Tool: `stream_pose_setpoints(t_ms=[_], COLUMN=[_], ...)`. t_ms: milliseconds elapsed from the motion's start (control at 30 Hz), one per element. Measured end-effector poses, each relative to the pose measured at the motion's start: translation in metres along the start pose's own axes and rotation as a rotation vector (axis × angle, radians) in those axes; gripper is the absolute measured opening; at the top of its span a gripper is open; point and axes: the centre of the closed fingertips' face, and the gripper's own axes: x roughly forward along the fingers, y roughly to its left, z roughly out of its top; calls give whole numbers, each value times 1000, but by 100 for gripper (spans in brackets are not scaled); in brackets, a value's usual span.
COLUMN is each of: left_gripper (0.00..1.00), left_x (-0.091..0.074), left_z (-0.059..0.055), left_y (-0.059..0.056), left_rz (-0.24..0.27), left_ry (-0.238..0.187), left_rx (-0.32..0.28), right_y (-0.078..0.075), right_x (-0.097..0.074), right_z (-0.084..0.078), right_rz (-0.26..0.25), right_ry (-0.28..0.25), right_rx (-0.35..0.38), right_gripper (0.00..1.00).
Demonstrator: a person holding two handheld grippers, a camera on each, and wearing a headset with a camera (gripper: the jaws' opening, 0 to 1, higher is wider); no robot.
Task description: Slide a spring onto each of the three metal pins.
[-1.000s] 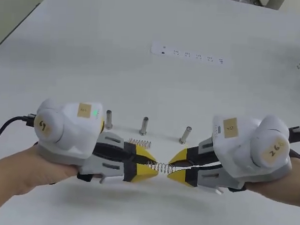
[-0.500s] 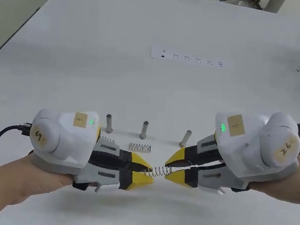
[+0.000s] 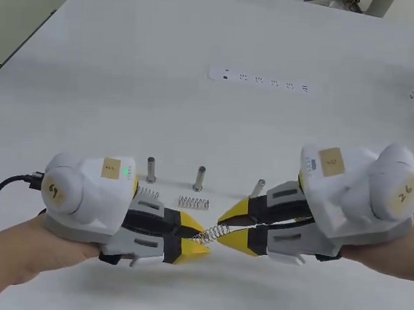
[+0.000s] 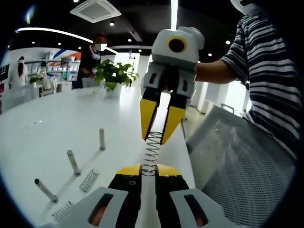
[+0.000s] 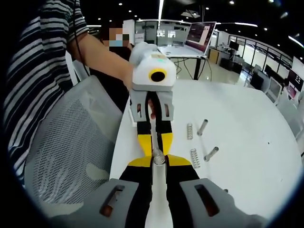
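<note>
Progress: none of your three metal pins carries a spring yet; all three stand bare on the white workbench.
Held spring: one spring hangs above the bench, just in front of the pins.
Left gripper: pressed together on one end of it.
Right gripper: pinching the other end.
Left to do: all three pins; two loose springs lie beside them.
Head view adds: a power strip beyond the pins.
Left gripper view adds: the held coils end to end, and a mesh chair.
</note>
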Motion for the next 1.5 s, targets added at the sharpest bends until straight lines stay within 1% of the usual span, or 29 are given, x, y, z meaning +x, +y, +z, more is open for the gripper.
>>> stream_pose_setpoints(t_ms=[233,267,300,333,400,500,633,767,800,967,1067,1133,1267,1500], left_gripper=[2,2,2,2,2,2,2,2,2,3,3,3,3,7], left_x=[2,2,3,4,6,6,6,5,5,5,5,5,5,4], left_z=[2,2,4,5,4,5,8,9,9,9,9,9,7,6], left_y=[2,2,0,-1,-2,-1,-1,1,2,3,3,3,3,5], left_rz=[7,7,-1,-2,3,0,2,15,18,23,26,26,32,47], left_ry=[-9,-7,-18,-19,-8,-14,-19,-22,-23,-21,-22,-19,-4,-3], left_rx=[-3,-3,-4,-5,12,3,5,2,2,7,-2,-15,-9,-15], right_y=[-1,-1,0,-1,-1,0,0,-1,-1,-1,-1,-1,-1,-1], right_x=[0,-1,-1,-1,2,3,5,6,6,6,6,6,8,10], right_z=[7,12,16,17,16,21,26,27,27,27,27,26,24,25], right_rz=[-14,-14,-11,-11,-14,-13,-26,-43,-46,-52,-52,-52,-52,-54], right_ry=[-24,-53,-79,-75,-56,-77,-90,-96,-96,-89,-82,-74,-61,-50], right_rx=[-7,3,27,23,-7,-4,-29,-54,-65,-80,-85,-91,-99,-115], right_gripper=[7,7,7,7,7,7,7,7,7,7,7,7,7,7])
